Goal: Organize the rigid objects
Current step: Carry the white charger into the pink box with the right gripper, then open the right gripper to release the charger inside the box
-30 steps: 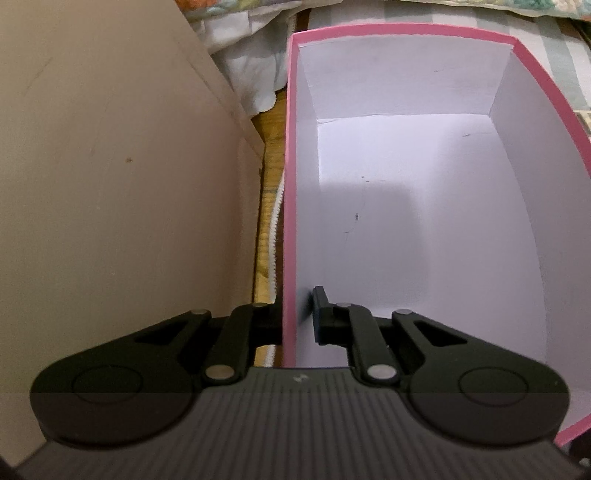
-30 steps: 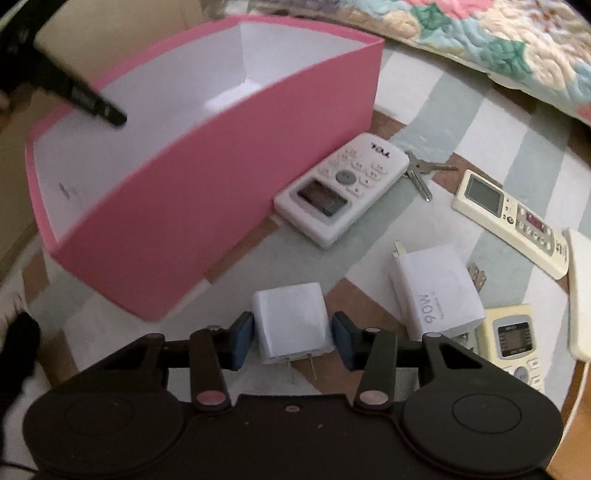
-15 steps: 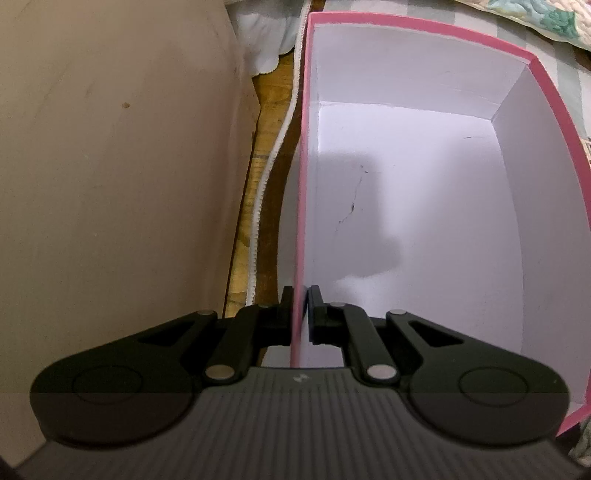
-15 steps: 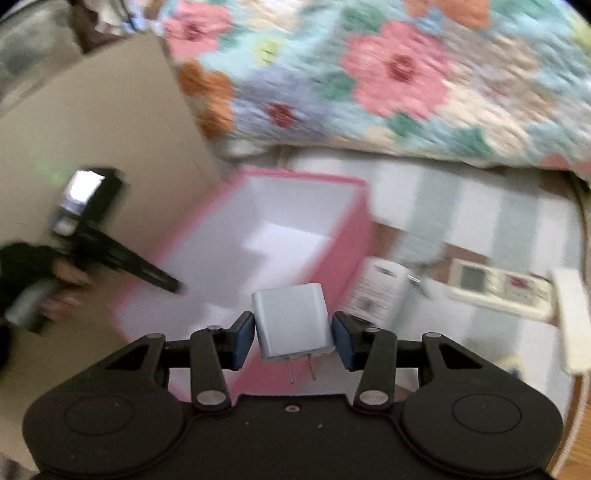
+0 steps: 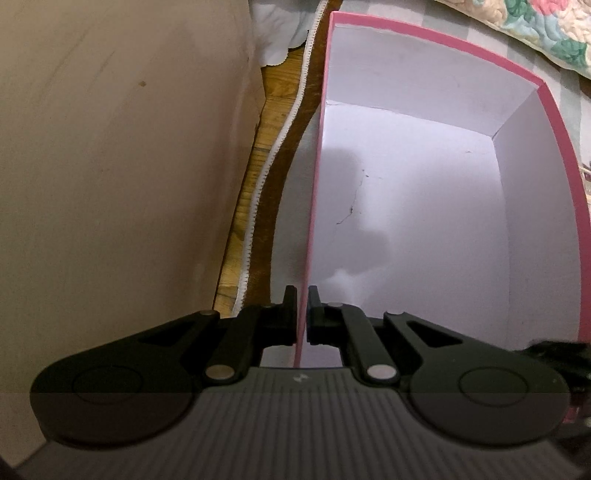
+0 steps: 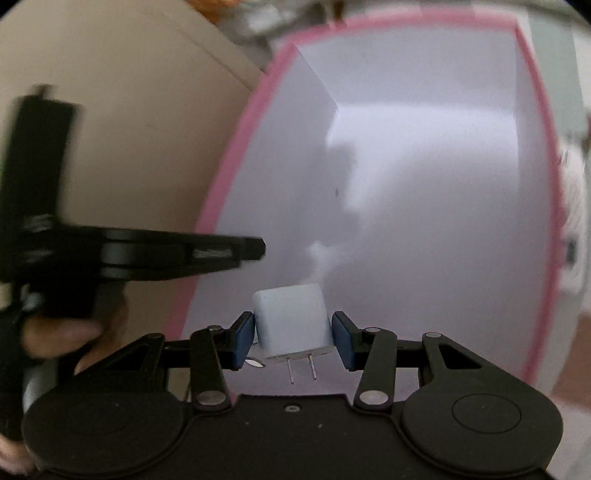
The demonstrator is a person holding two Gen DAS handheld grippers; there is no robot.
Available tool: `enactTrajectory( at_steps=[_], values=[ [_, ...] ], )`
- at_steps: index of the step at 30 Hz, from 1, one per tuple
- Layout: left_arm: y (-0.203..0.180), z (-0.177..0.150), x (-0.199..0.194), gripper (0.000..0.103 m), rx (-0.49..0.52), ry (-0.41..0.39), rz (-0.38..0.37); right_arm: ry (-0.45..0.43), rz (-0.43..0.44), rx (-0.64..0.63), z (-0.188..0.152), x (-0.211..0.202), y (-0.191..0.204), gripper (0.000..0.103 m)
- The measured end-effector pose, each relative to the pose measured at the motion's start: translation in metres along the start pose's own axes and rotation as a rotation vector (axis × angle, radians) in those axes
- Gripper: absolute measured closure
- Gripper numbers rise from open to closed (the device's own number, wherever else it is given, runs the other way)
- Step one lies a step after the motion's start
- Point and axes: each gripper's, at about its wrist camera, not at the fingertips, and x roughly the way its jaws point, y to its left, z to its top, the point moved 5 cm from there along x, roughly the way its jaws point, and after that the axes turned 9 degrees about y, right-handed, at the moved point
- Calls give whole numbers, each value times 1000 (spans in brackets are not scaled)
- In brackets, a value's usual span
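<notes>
A pink box (image 5: 424, 192) with a white inside lies open. My left gripper (image 5: 302, 314) is shut on the box's left wall (image 5: 314, 206), one finger outside and one inside. In the right wrist view my right gripper (image 6: 293, 338) sits over the open box (image 6: 424, 184). A white plug charger (image 6: 291, 321) sits between its blue pads (image 6: 243, 339), prongs toward the camera, tilted. A thin gap shows on the right pad's side. The left gripper (image 6: 255, 251) shows from the side on the box's left rim.
A beige cardboard panel (image 5: 122, 177) stands left of the box, with a strip of wooden surface (image 5: 255, 177) and a white cord (image 5: 273, 147) between them. A floral quilt (image 5: 535, 33) lies behind the box. A hand (image 6: 55, 332) holds the left gripper.
My right gripper carried the charger from beside the remotes up and over the open box. The charger now sits tilted between the pads. My left gripper closed on the box wall and holds it.
</notes>
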Motion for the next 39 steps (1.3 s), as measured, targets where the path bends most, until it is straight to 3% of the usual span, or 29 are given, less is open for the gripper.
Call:
enactTrajectory(
  at_steps=[6, 14, 21, 28, 33, 39],
  values=[
    [3, -2, -2, 100, -4, -1, -9, -26, -89, 57, 4, 17, 3, 51],
    [6, 1, 2, 100, -5, 1, -21, -32, -108, 150, 4, 30, 2, 51],
    [7, 2, 2, 100, -1, 1, -19, -21, -98, 214, 5, 39, 7, 51],
    [5, 1, 2, 100, 2, 5, -17, 19, -19, 277, 4, 42, 5, 50],
    [4, 1, 1, 100, 5, 4, -15, 35, 44, 236, -1, 33, 9, 55],
    [2, 0, 1, 100, 15, -7, 4, -17, 21, 86, -17, -23, 12, 53]
  ],
)
